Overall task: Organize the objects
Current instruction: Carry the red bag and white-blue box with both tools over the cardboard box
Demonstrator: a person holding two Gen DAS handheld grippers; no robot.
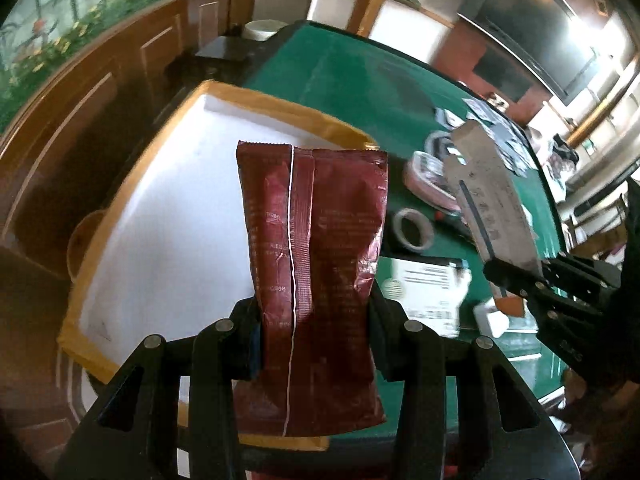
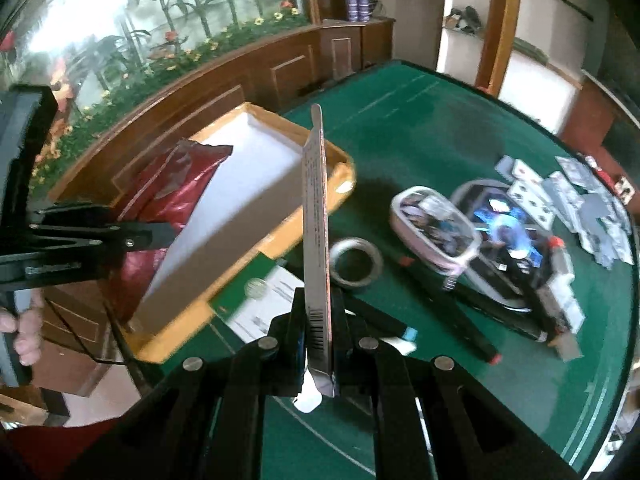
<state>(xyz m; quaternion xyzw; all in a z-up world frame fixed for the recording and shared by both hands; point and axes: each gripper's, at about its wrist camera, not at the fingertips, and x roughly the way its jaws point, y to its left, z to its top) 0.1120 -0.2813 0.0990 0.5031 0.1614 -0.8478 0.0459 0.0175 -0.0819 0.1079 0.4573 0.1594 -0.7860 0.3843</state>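
Observation:
My left gripper [image 1: 314, 332] is shut on a dark red foil pouch [image 1: 316, 248] and holds it upright over the white box with a yellow rim [image 1: 168, 208]. The pouch [image 2: 168, 196] and the left gripper [image 2: 160, 236] also show in the right wrist view, above the box [image 2: 240, 184]. My right gripper [image 2: 318, 320] is shut on a flat grey card package [image 2: 316, 240], held edge-on above the green table [image 2: 400, 120]. That package [image 1: 488, 204] and the right gripper [image 1: 516, 276] show at the right of the left wrist view.
On the table lie a tape roll [image 2: 356, 264], an oval clear-lidded tin [image 2: 436, 224], a dark case with markers [image 2: 508, 256], loose cards [image 2: 580, 200] and a green-and-white leaflet [image 2: 256, 300]. A wooden cabinet wall [image 2: 240, 72] runs behind the box.

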